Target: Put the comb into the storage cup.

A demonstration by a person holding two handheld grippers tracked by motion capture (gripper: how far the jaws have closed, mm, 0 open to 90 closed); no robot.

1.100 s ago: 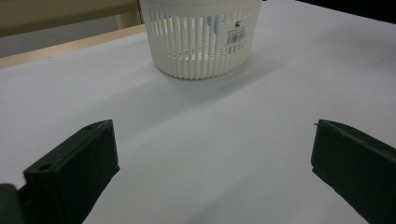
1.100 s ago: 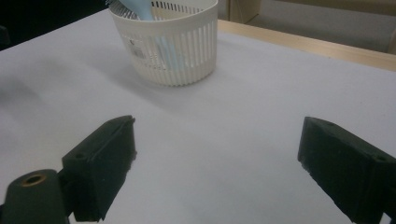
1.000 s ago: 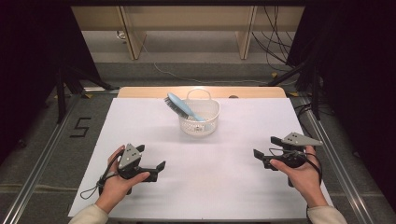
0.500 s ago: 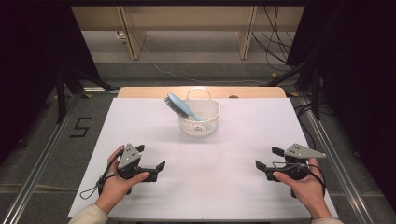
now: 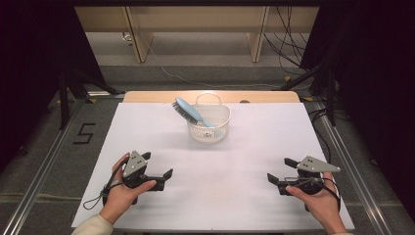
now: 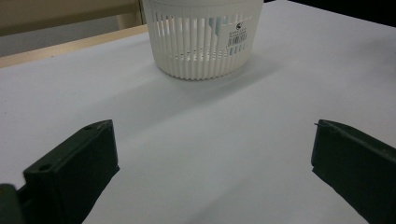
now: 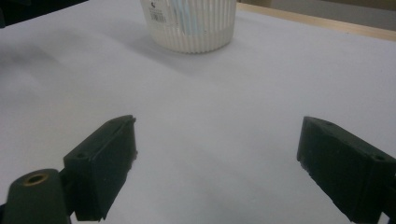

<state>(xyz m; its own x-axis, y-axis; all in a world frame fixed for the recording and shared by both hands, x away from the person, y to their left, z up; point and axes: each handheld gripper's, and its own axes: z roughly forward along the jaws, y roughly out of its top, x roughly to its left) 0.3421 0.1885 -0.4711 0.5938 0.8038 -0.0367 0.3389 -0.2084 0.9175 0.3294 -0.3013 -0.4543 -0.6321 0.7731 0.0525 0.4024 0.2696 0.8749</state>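
Observation:
A white slatted basket (image 5: 210, 128) stands at the far middle of the white table (image 5: 230, 196). A light blue hairbrush (image 5: 189, 112) leans in it, bristle head sticking out over the left rim. My left gripper (image 5: 157, 166) rests near the front left, held by a hand, jaws wide apart with nothing between them. My right gripper (image 5: 280, 170) sits at the front right, also open and empty. In the left gripper view the gripper (image 6: 211, 128) faces the basket (image 6: 201, 42) well ahead. The right gripper (image 7: 217, 123) likewise points at the basket (image 7: 191, 25) from a distance.
A wooden strip (image 5: 147, 96) borders the table's far edge. Past it, wooden furniture legs (image 5: 137, 39) and cables (image 5: 288, 54) lie on the floor. A "5" mark (image 5: 84, 133) is on the floor at left. White tabletop stretches between the grippers and the basket.
My right gripper has drawn back toward the table's near edge. The left gripper, basket and brush have stayed put.

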